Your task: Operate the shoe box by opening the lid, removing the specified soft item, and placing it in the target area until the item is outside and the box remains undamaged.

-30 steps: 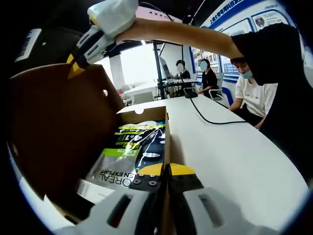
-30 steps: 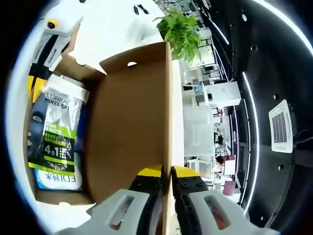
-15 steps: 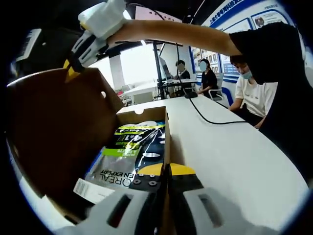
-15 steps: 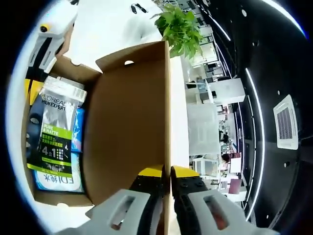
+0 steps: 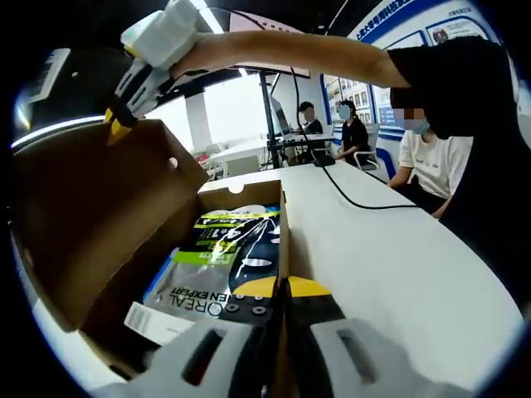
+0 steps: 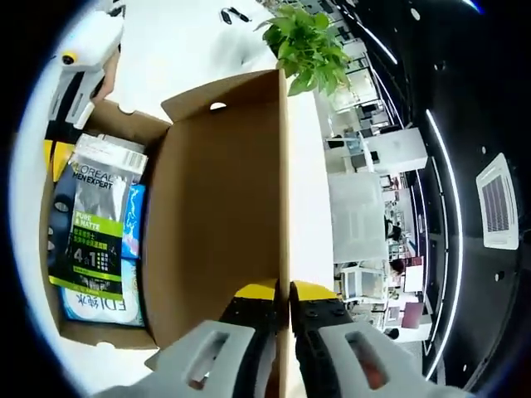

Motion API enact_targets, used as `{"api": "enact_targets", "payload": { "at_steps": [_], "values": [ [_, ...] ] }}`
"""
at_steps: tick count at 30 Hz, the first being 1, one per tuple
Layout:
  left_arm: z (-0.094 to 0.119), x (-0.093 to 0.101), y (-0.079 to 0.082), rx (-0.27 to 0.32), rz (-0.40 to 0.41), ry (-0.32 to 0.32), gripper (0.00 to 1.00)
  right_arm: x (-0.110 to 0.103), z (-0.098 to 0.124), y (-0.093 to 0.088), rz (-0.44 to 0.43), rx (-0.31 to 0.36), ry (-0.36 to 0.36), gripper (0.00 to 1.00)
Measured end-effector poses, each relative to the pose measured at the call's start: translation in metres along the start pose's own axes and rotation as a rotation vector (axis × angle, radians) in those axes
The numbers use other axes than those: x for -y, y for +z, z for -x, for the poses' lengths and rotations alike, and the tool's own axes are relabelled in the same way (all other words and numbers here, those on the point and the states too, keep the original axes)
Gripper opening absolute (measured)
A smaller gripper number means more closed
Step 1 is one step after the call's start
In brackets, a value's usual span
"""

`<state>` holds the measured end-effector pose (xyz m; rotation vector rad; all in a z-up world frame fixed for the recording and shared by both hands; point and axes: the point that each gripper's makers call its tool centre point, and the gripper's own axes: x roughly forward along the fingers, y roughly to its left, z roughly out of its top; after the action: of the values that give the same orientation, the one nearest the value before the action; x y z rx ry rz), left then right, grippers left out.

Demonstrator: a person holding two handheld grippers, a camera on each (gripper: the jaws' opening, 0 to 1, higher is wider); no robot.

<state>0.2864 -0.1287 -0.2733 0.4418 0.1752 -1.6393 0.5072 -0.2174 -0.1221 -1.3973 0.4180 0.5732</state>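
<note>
— Where was the soft item?

— The pouch lay flat inside the shoe box, the lid swung up beside it.

— And the grippers?

— The left gripper was clenched on the box's side wall, right next to the pouch. The right gripper pinched the lid's free edge, jaws closed on the cardboard, well above the box.

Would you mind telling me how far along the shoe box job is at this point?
Done: the lid is swung open, baring the L'Oreal pouch inside the shoe box.
In hand: the right gripper is shut on the lid's edge, holding it up, while the left gripper is shut on the box wall.
Left: lifting the pouch out and placing it on the white table.
</note>
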Motion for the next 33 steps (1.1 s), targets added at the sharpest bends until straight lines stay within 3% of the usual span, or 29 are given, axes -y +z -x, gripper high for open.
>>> {"api": "enact_targets", "payload": {
  "at_steps": [22,33],
  "values": [
    [-0.001,0.001,0.001,0.006,-0.006,-0.001,0.02,0.001,-0.027,-0.007,-0.019,-0.024,0.111,0.03],
    [0.0,0.0,0.0,0.004,-0.003,0.002,0.02,0.0,-0.04,-0.011,-0.038,-0.02,0.208,0.03]
  ]
}}
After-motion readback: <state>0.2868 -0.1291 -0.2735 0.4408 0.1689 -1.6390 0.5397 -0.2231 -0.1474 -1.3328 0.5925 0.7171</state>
